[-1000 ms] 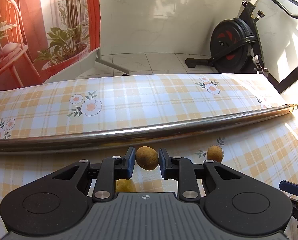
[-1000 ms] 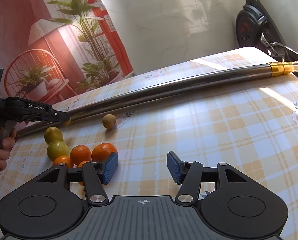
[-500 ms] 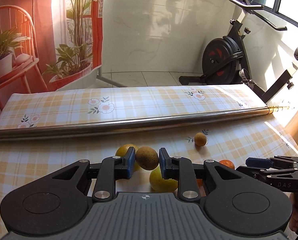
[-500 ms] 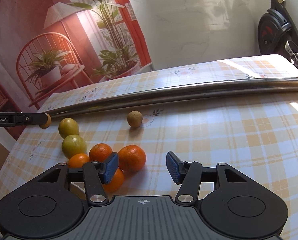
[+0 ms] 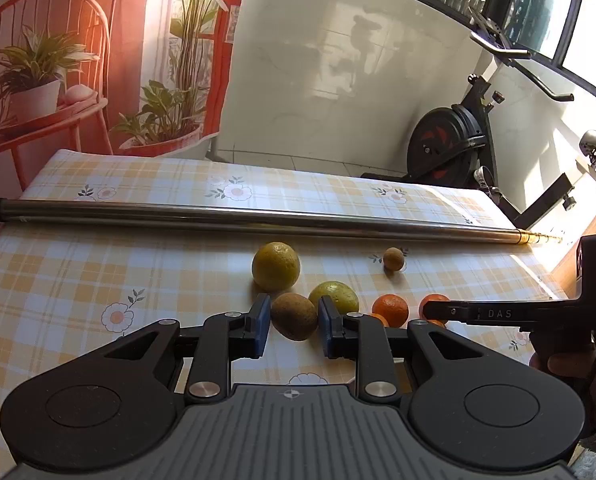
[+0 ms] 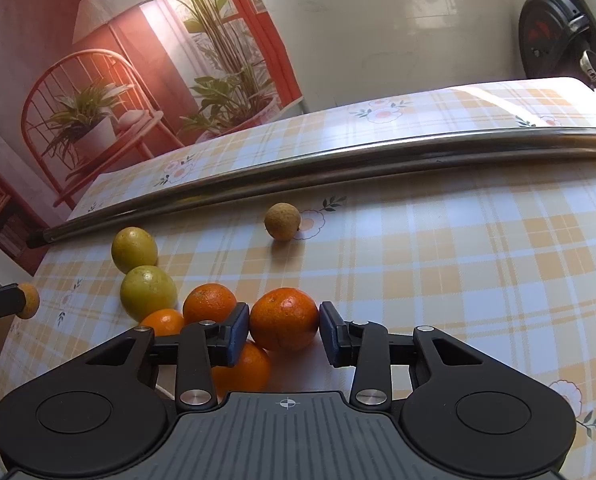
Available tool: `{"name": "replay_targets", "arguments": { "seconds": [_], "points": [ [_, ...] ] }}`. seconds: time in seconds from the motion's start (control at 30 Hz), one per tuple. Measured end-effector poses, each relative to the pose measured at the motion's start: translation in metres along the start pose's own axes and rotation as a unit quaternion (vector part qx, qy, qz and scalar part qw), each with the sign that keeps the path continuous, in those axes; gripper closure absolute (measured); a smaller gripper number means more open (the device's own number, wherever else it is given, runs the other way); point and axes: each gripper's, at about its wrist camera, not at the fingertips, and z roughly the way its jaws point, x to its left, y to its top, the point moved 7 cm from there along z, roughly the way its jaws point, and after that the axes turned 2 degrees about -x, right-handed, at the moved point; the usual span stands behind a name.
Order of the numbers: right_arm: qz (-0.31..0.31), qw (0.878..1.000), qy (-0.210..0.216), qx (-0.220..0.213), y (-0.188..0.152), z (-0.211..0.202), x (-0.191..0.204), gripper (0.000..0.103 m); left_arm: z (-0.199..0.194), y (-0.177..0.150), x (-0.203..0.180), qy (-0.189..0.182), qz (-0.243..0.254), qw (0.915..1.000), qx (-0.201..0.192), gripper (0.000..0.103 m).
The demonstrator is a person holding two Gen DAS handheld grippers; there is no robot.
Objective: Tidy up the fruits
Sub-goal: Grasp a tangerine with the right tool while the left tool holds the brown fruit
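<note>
Fruits sit right at both claws: the left claw (image 5: 294,322) squeezes a brown fruit (image 5: 294,316), the right claw (image 6: 284,332), apart, straddles an orange (image 6: 284,318) and should close gently, with green fruit (image 6: 148,292) just past it.

Counts, both wrist views combined:
- oranges: 4, clustered; front one (image 6: 284,319), one behind-left (image 6: 210,303), one far left (image 6: 162,321), one low behind the fingers (image 6: 245,368)
- yellow-green citrus: 2; (image 6: 134,249) and (image 6: 148,293)
- small brown round fruit: 2; one loose on the bench (image 6: 282,221), one between the left gripper (image 5: 294,325) fingers (image 5: 294,315)
- steel pole: 1 (image 6: 337,162)
- grippers: 2; right gripper (image 6: 284,334)
- exercise bike: 1 (image 5: 453,148)
</note>
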Motion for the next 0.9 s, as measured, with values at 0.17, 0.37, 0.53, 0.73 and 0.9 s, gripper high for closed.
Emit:
{"name": "replay_targets", "arguments": {
  "seconds": [0.17, 0.37, 0.53, 0.73, 0.9],
  "points": [
    [0.007, 1.000, -0.005, -0.028, -0.001, -0.019, 0.001, 0.068, -0.006, -0.008, -0.002, -0.009, -0.021, 0.9997, -0.004, 0.076],
    [0.011, 0.998, -0.001, -0.064, -0.008, -0.047, 0.007, 0.068, -0.012, -0.019, -0.009, -0.010, -0.029, 0.9995, -0.010, 0.076],
    [0.006, 0.996, 0.009, -0.083, -0.020, -0.069, 0.019, 0.068, -0.015, -0.027, -0.012, -0.017, -0.026, 0.9995, -0.004, 0.076],
    [-0.018, 0.996, 0.017, -0.091, -0.039, -0.084, 0.036, 0.068, -0.017, -0.038, -0.018, -0.027, -0.026, 0.9993, -0.001, 0.076],
    [-0.018, 0.996, 0.031, -0.086, -0.048, -0.088, 0.044, 0.068, -0.018, -0.049, -0.025, -0.027, -0.014, 0.9995, 0.007, 0.076]
  ]
}}
